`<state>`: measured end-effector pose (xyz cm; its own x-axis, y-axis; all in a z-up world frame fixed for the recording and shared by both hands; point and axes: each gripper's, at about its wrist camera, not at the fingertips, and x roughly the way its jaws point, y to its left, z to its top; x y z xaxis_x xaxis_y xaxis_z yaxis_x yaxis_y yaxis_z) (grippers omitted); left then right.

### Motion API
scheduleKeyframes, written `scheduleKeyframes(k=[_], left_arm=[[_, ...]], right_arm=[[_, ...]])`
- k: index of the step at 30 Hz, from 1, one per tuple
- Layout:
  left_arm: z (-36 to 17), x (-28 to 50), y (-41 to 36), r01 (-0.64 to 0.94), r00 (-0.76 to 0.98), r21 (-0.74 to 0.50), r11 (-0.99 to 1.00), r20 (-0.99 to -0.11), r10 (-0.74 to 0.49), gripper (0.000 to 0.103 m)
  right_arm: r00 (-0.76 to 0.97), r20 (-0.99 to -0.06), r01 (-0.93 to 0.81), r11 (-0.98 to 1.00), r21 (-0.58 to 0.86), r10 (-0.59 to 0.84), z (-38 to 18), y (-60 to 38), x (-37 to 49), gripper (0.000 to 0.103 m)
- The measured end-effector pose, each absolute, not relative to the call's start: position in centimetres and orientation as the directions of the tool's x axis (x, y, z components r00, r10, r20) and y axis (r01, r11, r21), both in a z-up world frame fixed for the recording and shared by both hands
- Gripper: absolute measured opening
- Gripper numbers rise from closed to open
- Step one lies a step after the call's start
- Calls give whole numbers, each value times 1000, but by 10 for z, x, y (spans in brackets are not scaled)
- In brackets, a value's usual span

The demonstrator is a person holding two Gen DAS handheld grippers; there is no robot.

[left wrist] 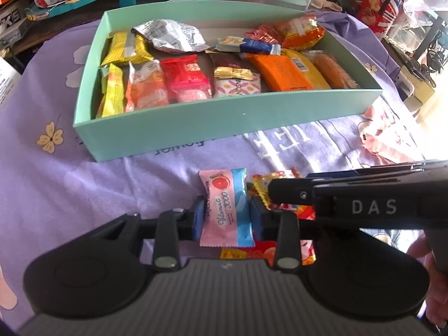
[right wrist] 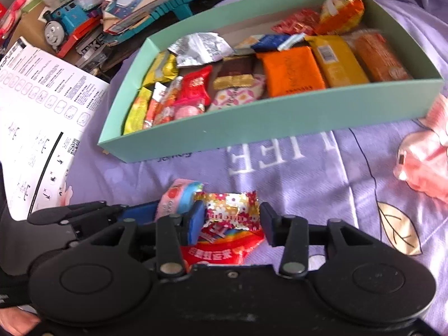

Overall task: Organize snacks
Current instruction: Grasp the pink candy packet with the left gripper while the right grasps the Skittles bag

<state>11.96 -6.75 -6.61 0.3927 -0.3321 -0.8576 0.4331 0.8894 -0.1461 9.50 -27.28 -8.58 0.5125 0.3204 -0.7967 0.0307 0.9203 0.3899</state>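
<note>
My left gripper [left wrist: 225,218] is shut on a pink-and-blue grapefruit candy packet [left wrist: 225,207], held just above the purple cloth. The packet also shows in the right wrist view [right wrist: 179,200], left of my right gripper [right wrist: 232,219]. My right gripper is open, its blue pads either side of a red-and-gold floral candy [right wrist: 232,210] that lies on a red snack bag [right wrist: 224,246] on the cloth. A mint-green box [left wrist: 212,120], [right wrist: 280,123] beyond both grippers holds several wrapped snacks.
A purple flowered cloth [left wrist: 56,184] covers the surface. A white instruction sheet [right wrist: 36,106] lies at the left. A pink plastic bag [right wrist: 422,162] lies at the right. A toy train [right wrist: 64,25], books and boxes crowd the far edge behind the box.
</note>
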Motion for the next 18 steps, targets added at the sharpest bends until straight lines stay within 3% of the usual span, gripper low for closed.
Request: scheduleKeyframes(k=[11,18], left_arm=[[-68,126,-53,398,418,-81,914,-871,-259,36],[-68,119,-60,416,443,-49,908,-861,-249,26]], right_arm=[[524,-795,6,933,361,304,-87,-257,101,54],[538,-795,-11,945,327,282,-87,-254,102,28]])
